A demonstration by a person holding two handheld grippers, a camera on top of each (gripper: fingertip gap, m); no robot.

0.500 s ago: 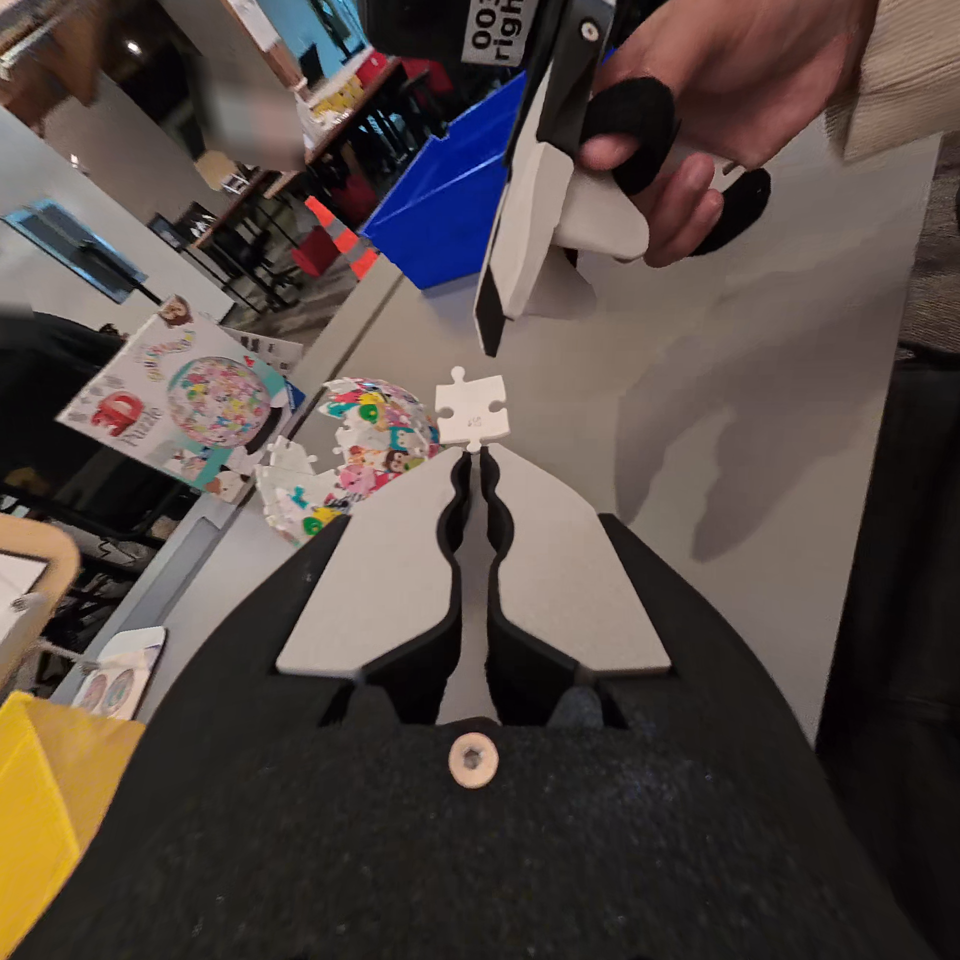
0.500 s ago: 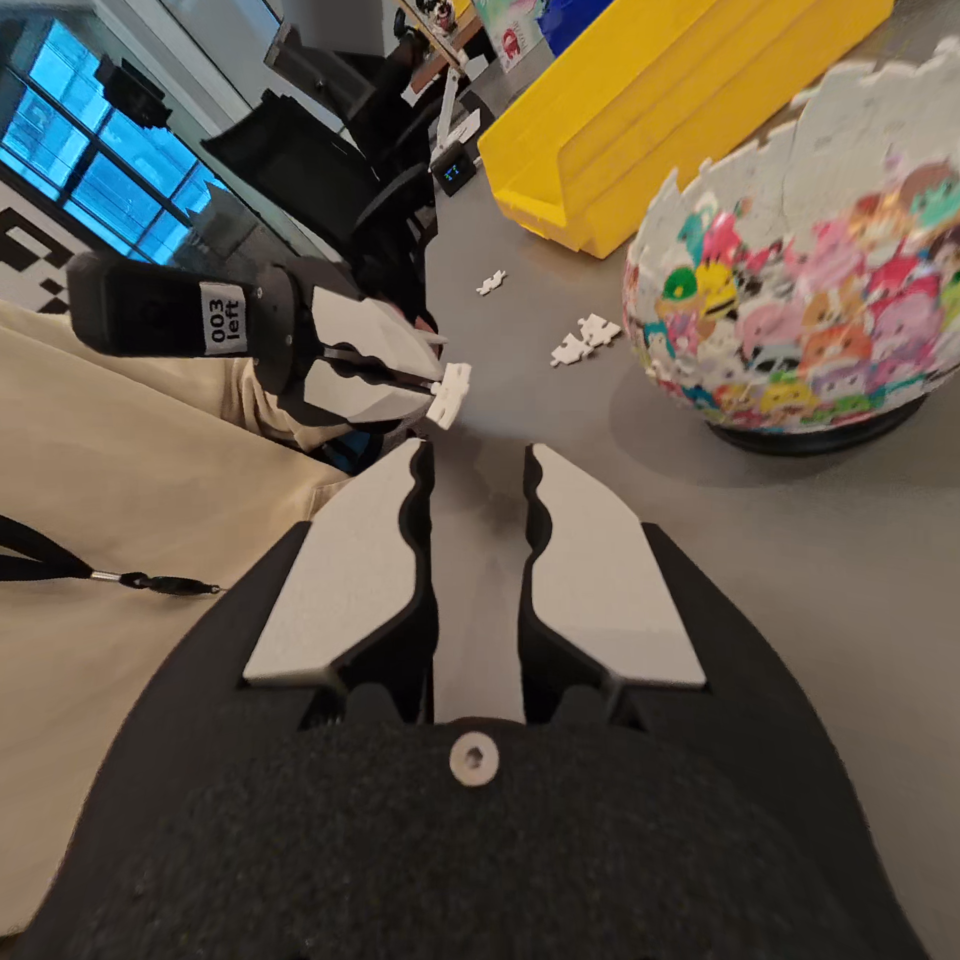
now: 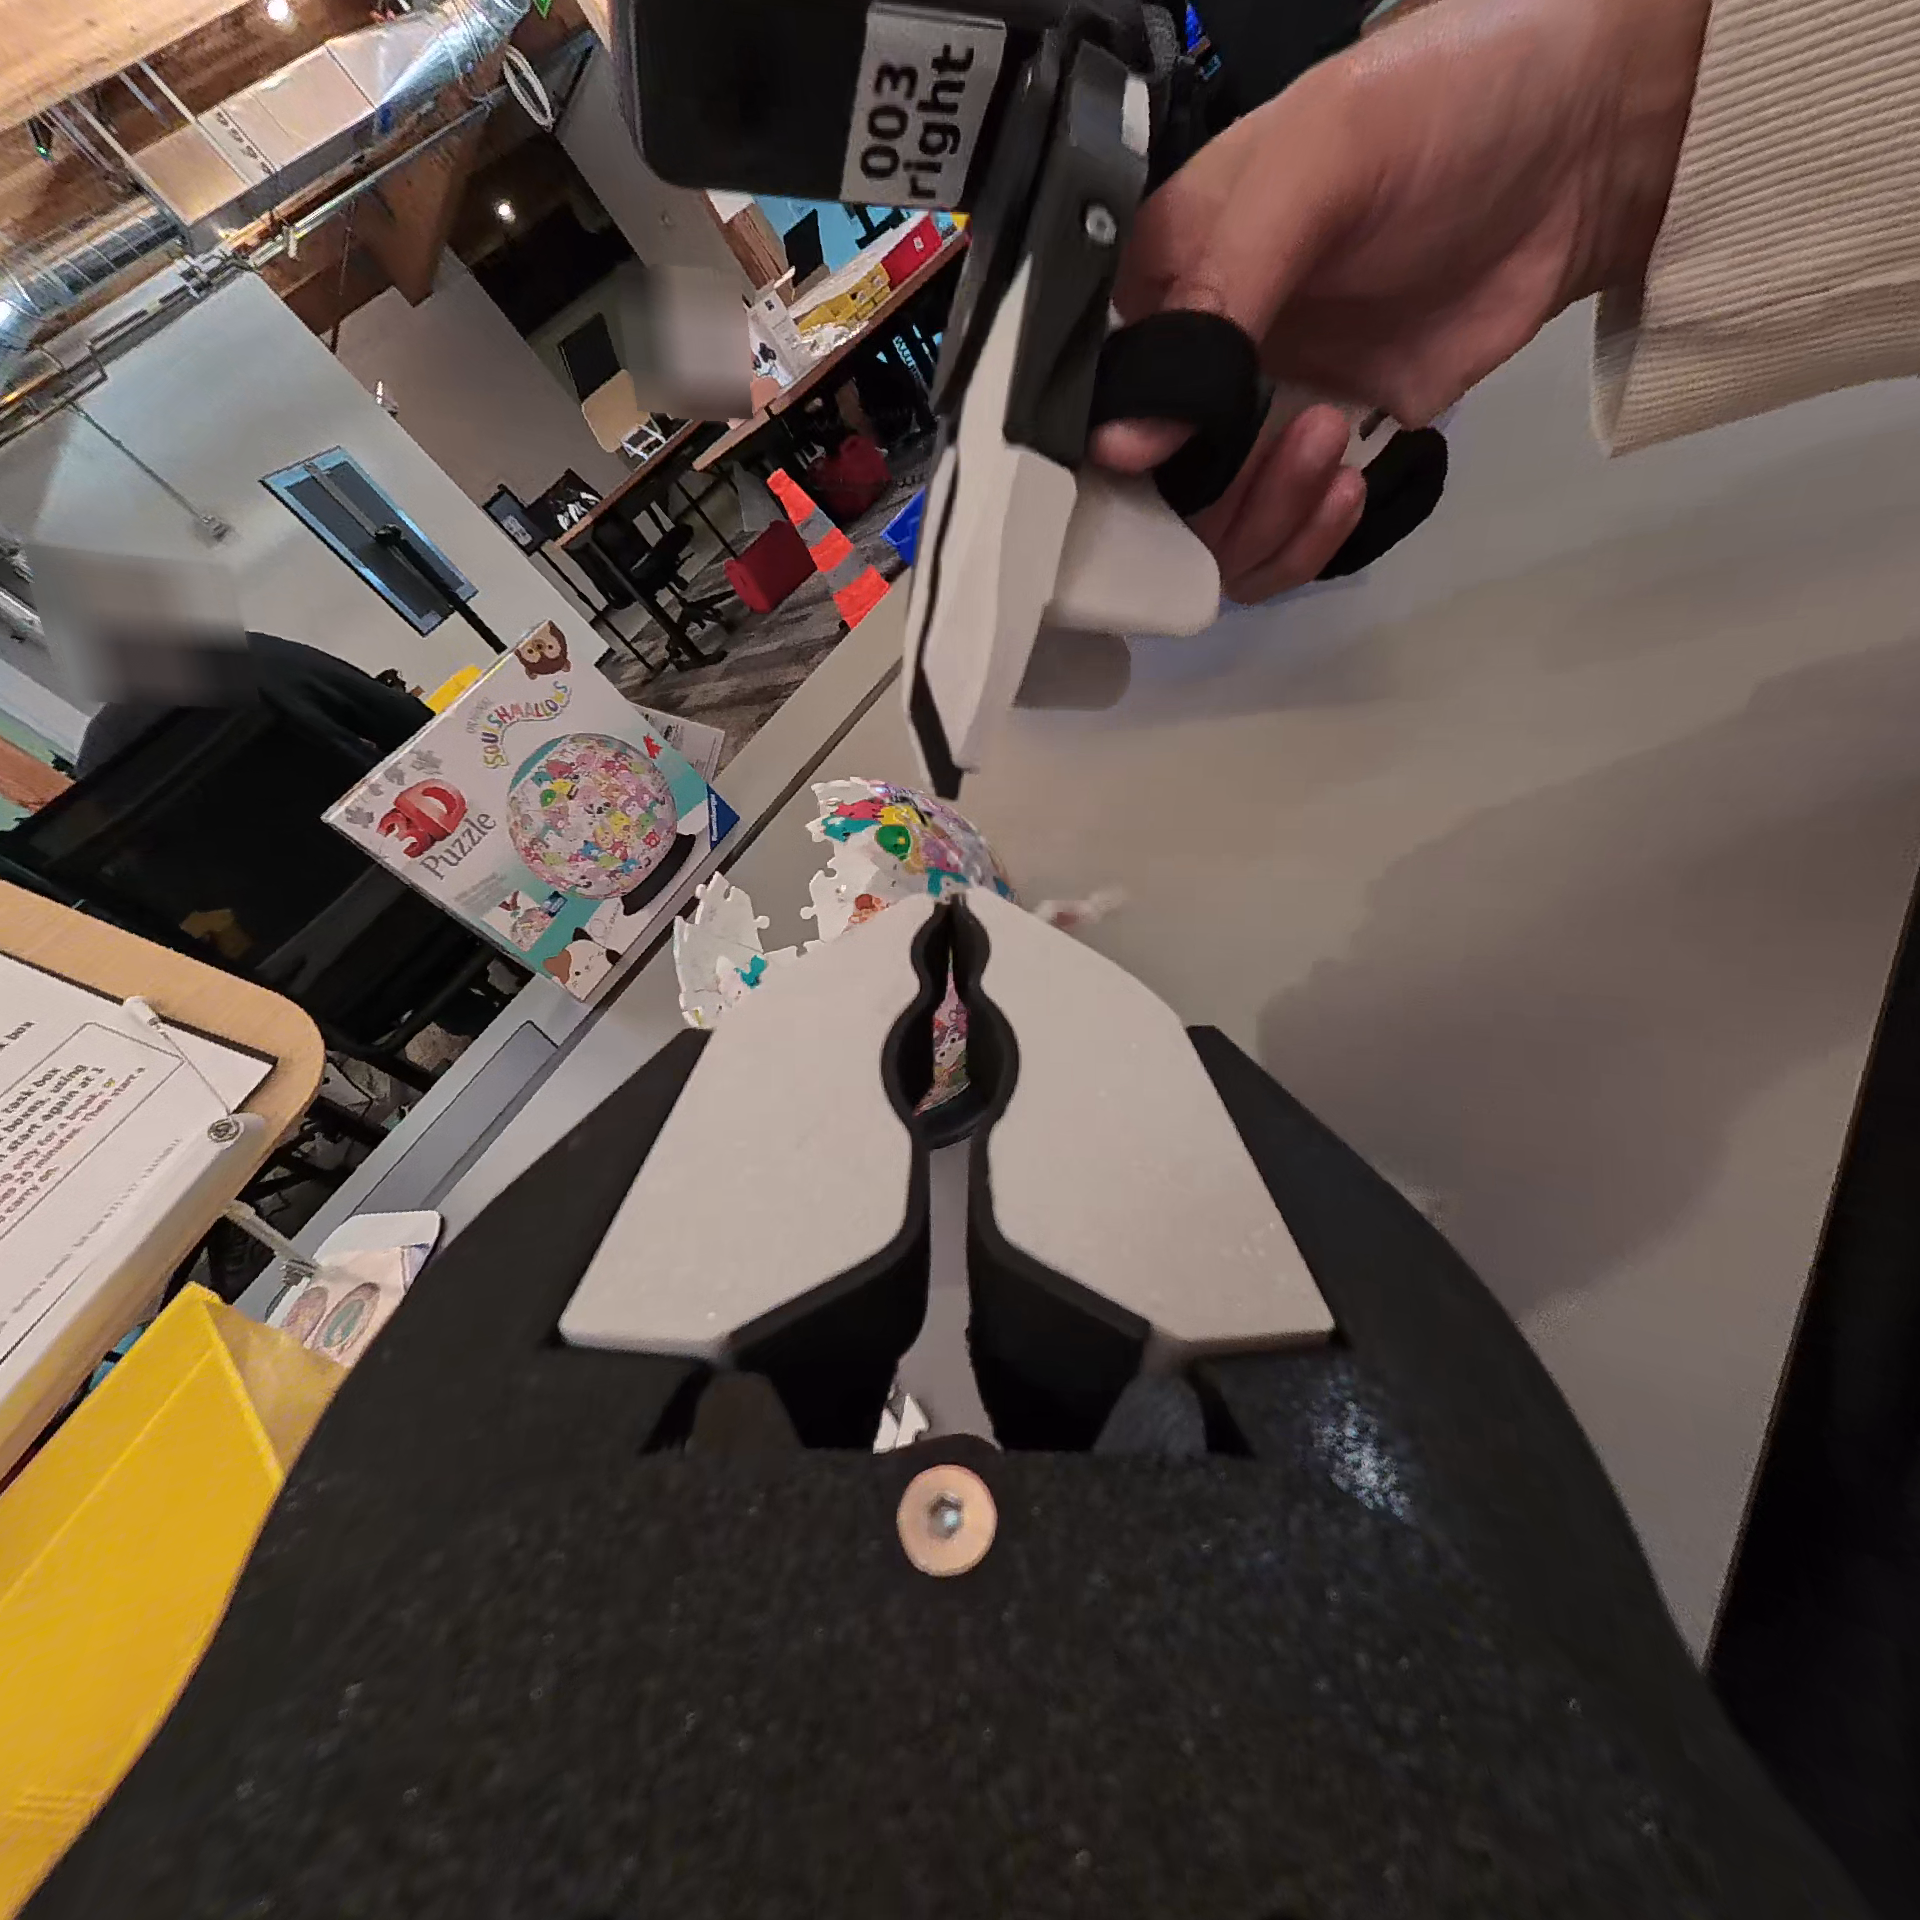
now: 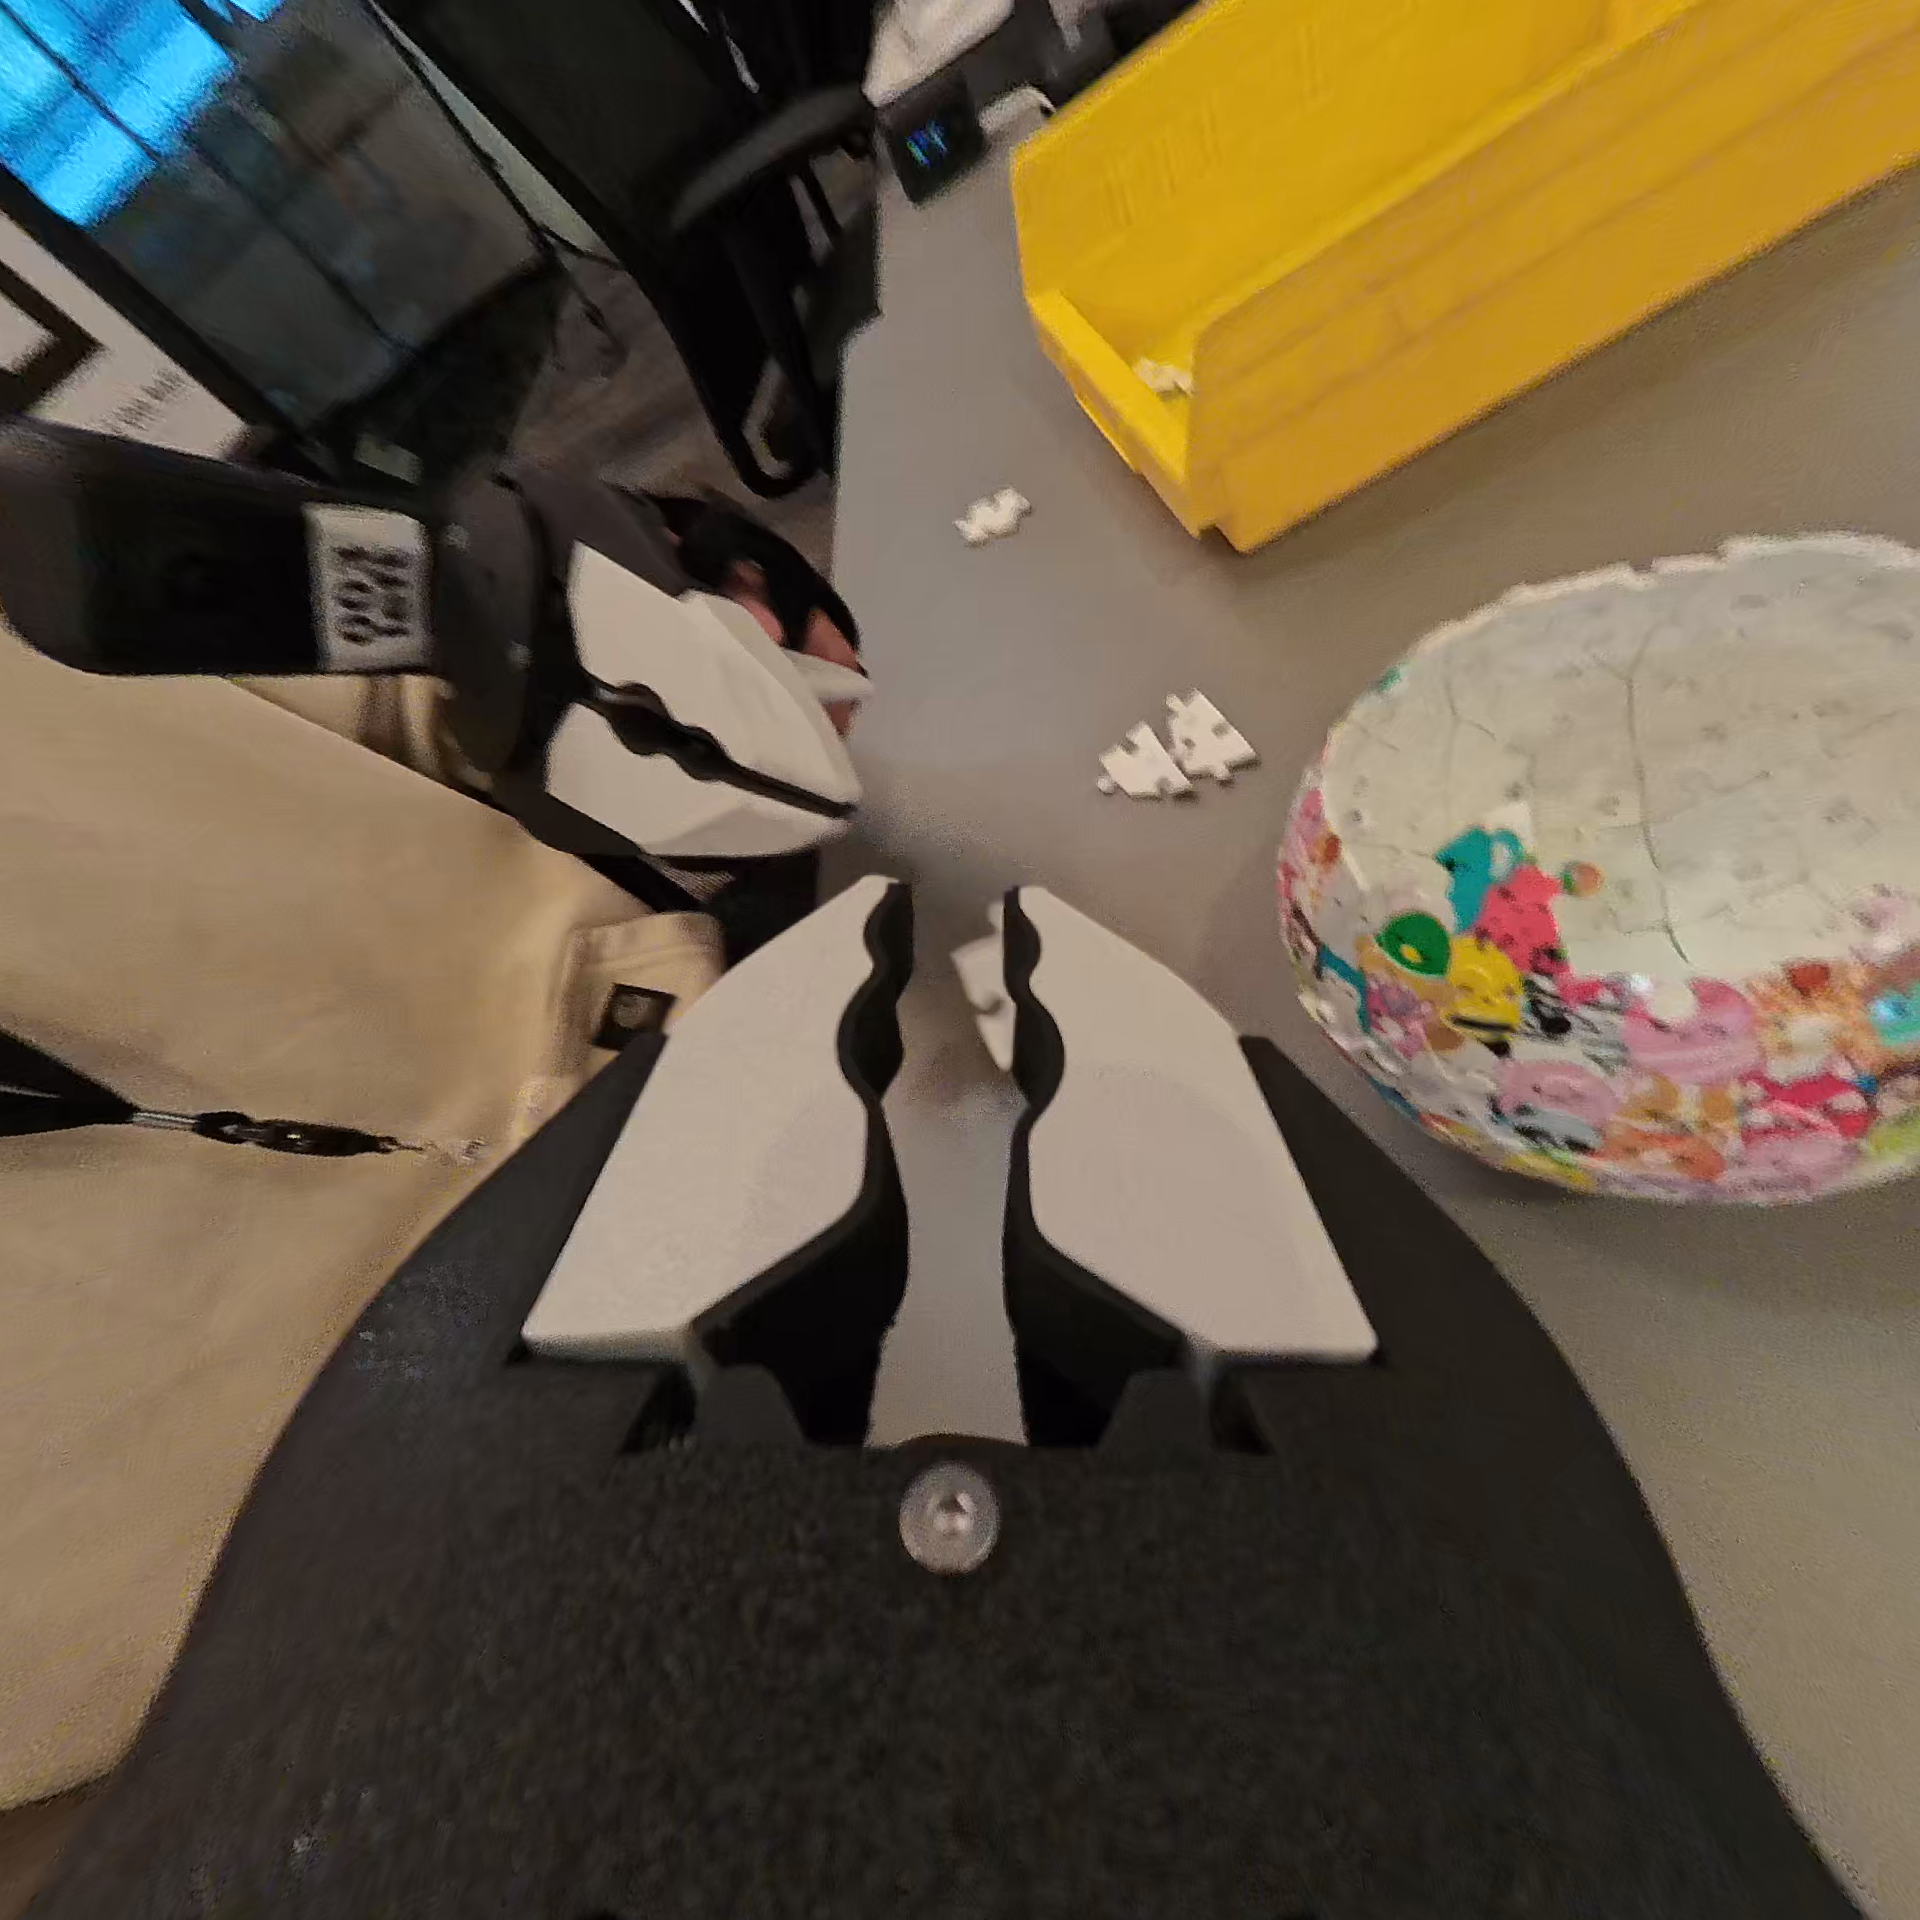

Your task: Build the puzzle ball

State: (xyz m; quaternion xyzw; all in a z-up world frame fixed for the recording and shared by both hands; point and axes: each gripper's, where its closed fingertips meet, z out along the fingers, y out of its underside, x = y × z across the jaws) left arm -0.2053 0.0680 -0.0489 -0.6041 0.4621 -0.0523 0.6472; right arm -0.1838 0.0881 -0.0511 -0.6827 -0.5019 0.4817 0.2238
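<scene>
The left gripper (image 3: 954, 914) was clenched empty; the right gripper (image 4: 958, 902) stood parted over a loose white piece (image 4: 985, 982), the half-built ball (image 4: 1621, 935) to its right

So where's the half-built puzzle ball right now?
In the right wrist view the half-built puzzle ball sits on the grey table at right, open side up, near the yellow bin, with loose white pieces to its left.

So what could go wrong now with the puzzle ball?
1. The small white puzzle piece looks loose by the open right claw; closing might flick it away.
2. The shut left claw is very near, so the claws could bump.
3. The half-built colourful puzzle ball is close; a knock might pop pieces out.
</scene>
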